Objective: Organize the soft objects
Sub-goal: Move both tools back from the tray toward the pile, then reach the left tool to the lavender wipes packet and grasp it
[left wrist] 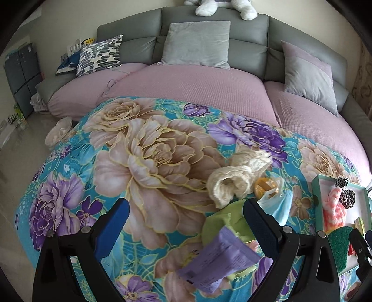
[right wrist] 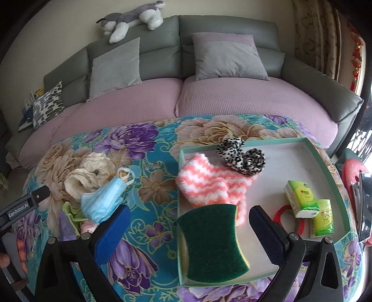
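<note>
your right gripper [right wrist: 189,228] hangs above the near edge of the tray [right wrist: 325,160], its two blue ribbed fingers [right wrist: 111,232] wide apart and holding nothing. between them lies the green sponge [right wrist: 212,241], a rough scouring pad with a waisted shape and a thin yellow layer under it, resting inside the tray and touching the near wall. just behind it is the fluffy sock [right wrist: 207,183], pink and white in zigzag stripes, and behind that a spotted black and white hair tie [right wrist: 241,154], soft and rolled. on the right side of the tray lie two green tissue packs [right wrist: 309,204], shiny plastic, beside a red ring [right wrist: 282,215].

your left gripper [left wrist: 186,215] is held over the flowered blanket [left wrist: 144,148], fingers also spread apart and empty. under it lies a purple packet [left wrist: 218,257] on a light green cloth [left wrist: 220,220]. a little farther you have a blue face mask [left wrist: 277,205], pleated and crumpled, then a cream woolly bundle [left wrist: 237,176] with a yellow thing in a plastic bag [left wrist: 267,185] touching it. beyond the blanket is the sofa [left wrist: 197,86] with a pink waffle cover, grey cushions [left wrist: 197,41] and a plush dog [right wrist: 132,19] on its back.
</note>
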`<state>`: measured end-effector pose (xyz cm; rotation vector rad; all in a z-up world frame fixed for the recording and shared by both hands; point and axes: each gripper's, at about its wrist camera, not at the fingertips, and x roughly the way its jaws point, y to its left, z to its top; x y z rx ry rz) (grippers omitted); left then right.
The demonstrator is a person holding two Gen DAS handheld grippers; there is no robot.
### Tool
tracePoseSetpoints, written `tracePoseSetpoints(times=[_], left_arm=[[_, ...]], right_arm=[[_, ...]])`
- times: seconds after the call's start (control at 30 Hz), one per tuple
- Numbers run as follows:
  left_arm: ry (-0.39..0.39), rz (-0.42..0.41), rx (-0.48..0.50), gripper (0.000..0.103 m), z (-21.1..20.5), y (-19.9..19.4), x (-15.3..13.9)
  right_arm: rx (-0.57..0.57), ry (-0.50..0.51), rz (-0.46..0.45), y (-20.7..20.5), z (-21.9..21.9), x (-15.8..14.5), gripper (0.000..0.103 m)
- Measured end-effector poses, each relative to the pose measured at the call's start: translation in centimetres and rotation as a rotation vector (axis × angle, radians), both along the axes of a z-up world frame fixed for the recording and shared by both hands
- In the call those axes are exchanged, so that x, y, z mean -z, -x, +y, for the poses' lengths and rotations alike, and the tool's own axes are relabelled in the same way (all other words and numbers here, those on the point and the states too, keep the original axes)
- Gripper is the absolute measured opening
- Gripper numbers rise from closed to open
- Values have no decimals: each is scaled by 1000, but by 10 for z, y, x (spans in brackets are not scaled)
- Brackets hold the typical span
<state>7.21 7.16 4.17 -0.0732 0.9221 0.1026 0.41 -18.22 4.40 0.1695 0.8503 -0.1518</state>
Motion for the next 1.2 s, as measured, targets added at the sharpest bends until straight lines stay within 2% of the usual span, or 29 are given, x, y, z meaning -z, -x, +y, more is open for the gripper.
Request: tracePoseSetpoints(times=[0.47,0.67,0.9,1.2], left_arm=[[58,55,-17,98,27,10,21],[66,83,12,98,26,16,30],[148,129,60,98,25,27,40],[155,180,122,98,16,34,51]], right_arm=[[-201,-27,81,-14,76,34,103],[-205,-32,113,-12,81,45,103],[-202,-32,127,-2,82,49,103],[-200,-32,135,-3,82,51,103]])
